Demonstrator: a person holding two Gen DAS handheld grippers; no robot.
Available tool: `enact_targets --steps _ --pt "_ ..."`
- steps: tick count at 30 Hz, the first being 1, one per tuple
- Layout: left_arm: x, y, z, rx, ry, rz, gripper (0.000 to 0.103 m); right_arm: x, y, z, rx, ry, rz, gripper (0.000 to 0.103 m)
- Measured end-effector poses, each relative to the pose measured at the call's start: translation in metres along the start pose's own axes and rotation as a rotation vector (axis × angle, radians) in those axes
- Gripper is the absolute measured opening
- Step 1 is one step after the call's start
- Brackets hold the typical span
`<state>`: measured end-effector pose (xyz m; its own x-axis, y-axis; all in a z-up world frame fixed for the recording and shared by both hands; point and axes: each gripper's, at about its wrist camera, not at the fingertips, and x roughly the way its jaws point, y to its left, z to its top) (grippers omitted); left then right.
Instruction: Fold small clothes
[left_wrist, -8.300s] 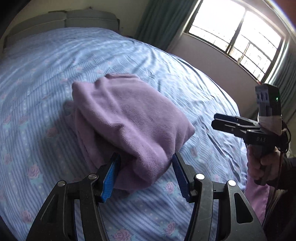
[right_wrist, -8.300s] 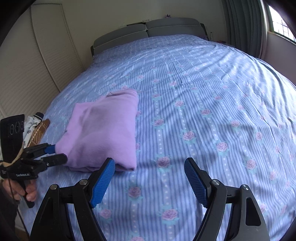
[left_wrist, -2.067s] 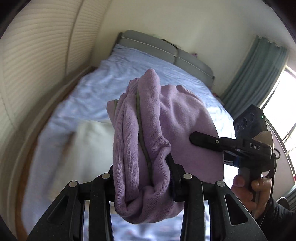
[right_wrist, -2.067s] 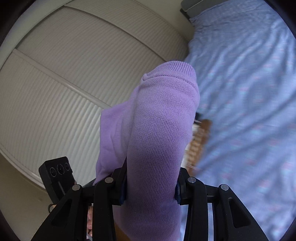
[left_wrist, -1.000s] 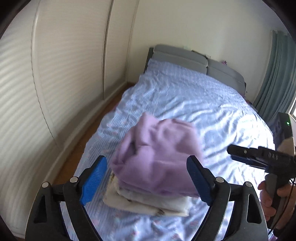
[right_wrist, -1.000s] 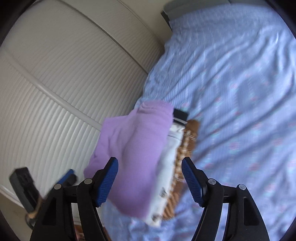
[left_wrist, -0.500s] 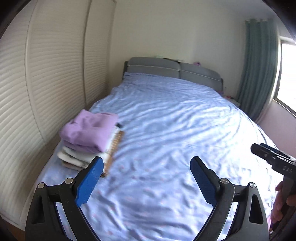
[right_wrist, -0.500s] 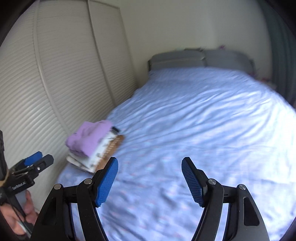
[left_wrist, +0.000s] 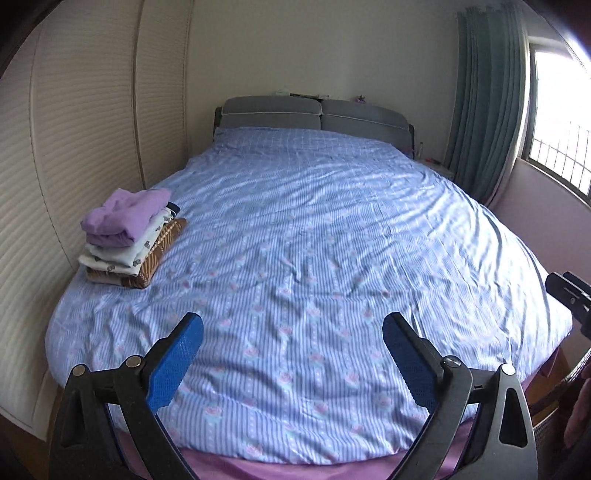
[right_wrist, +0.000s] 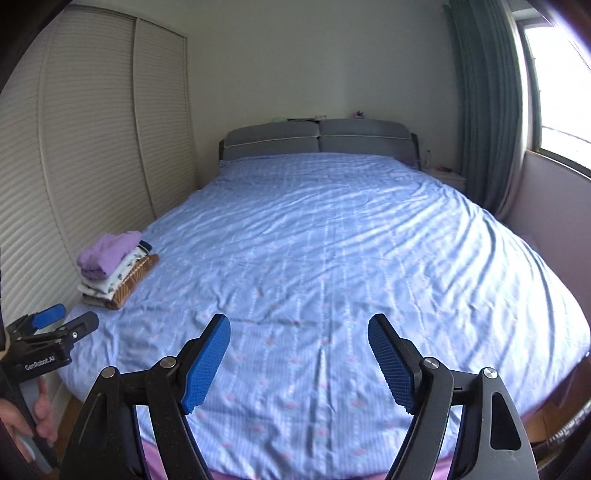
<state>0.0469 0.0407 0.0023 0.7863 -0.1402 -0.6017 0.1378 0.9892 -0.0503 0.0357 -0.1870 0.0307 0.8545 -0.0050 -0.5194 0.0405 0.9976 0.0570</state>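
Observation:
A folded purple garment (left_wrist: 125, 213) lies on top of a stack of folded clothes (left_wrist: 127, 254) at the bed's left edge; the purple garment also shows in the right wrist view (right_wrist: 107, 251). My left gripper (left_wrist: 291, 332) is open and empty, held back over the foot of the bed. My right gripper (right_wrist: 299, 332) is open and empty, also over the foot of the bed. The left gripper appears at the left edge of the right wrist view (right_wrist: 59, 321).
The bed (left_wrist: 314, 236) has a blue striped floral cover and a grey headboard (left_wrist: 314, 114). Louvred wardrobe doors (left_wrist: 74, 147) run along the left. Green curtains (left_wrist: 487, 110) and a window stand at the right.
Both grippers carried the purple garment to the stack, let it go there and opened. Since then they have pulled back to the foot of the bed.

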Motion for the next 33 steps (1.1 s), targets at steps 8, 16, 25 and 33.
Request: enact_targets --steps 8,16,25,33 --pt "-0.033 -0.016 -0.023 0.052 -0.042 0.045 0.103 -0.034 -0.014 -0.027 -0.040 -0.031 -0.064 0.084" --pt "-0.052 -0.017 -0.041 0.050 -0.060 0.078 0.103 -0.050 -0.013 -0.039 -0.041 -0.028 -0.097 0.091" --pt "-0.047 -0.009 -0.042 0.027 -0.044 0.081 0.103 -0.050 -0.013 -0.041 -0.021 -0.017 -0.101 0.091" --pt "-0.046 -0.009 -0.044 0.030 -0.039 0.082 0.103 -0.047 -0.014 -0.042 -0.006 -0.006 -0.097 0.091"
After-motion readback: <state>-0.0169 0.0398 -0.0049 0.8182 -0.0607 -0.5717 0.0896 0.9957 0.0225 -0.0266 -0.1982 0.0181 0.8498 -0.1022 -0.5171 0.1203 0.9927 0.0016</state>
